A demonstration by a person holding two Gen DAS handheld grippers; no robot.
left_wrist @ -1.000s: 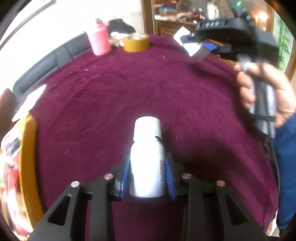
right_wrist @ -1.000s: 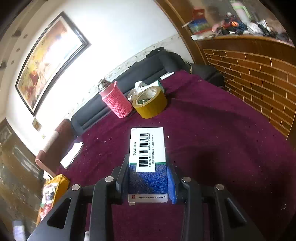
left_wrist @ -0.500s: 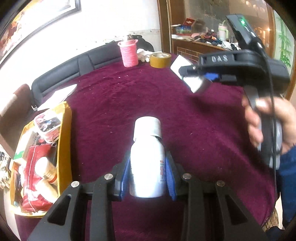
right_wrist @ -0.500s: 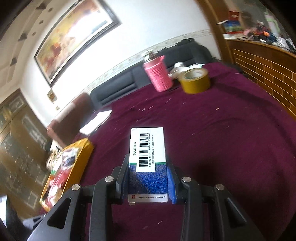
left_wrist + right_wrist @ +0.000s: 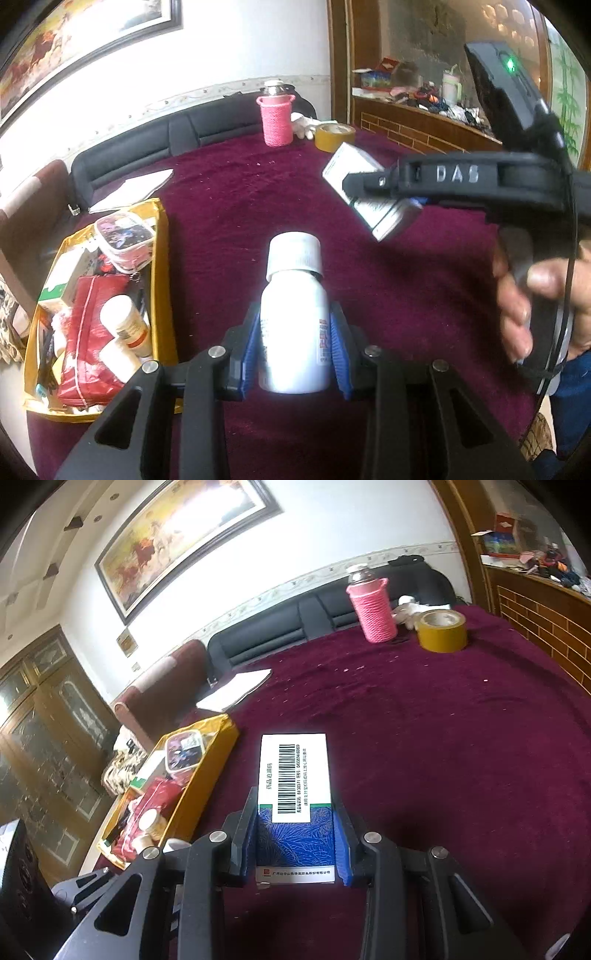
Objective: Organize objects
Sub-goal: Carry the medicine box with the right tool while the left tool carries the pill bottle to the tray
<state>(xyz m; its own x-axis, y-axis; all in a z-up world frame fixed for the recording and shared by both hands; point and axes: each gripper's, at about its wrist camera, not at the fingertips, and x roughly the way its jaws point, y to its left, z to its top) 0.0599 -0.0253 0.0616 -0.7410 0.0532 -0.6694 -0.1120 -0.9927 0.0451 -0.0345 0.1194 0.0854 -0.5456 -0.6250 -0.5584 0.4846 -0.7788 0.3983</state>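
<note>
My left gripper [image 5: 294, 350] is shut on a white bottle [image 5: 294, 325] with a white cap, held above the maroon tablecloth [image 5: 240, 206]. My right gripper [image 5: 295, 834] is shut on a blue and white medicine box [image 5: 295, 797] with a barcode. The right gripper also shows in the left wrist view [image 5: 380, 199], up and to the right of the bottle, with the box [image 5: 365, 192] in it. A yellow open box [image 5: 159, 258] with several items inside sits at the table's left edge; it also shows in the right wrist view [image 5: 207, 768], left of the gripper.
A pink knitted bottle [image 5: 373, 605] and a roll of yellow tape [image 5: 441, 629] stand at the far side of the table. White papers [image 5: 236, 688] lie at the far left edge. A black sofa [image 5: 295, 627] and a brick counter [image 5: 543, 620] border the table.
Both grippers have swung left and lifted, each keeping its object. The yellow open box has come further into both views, and the right gripper has moved closer in the left wrist view.
</note>
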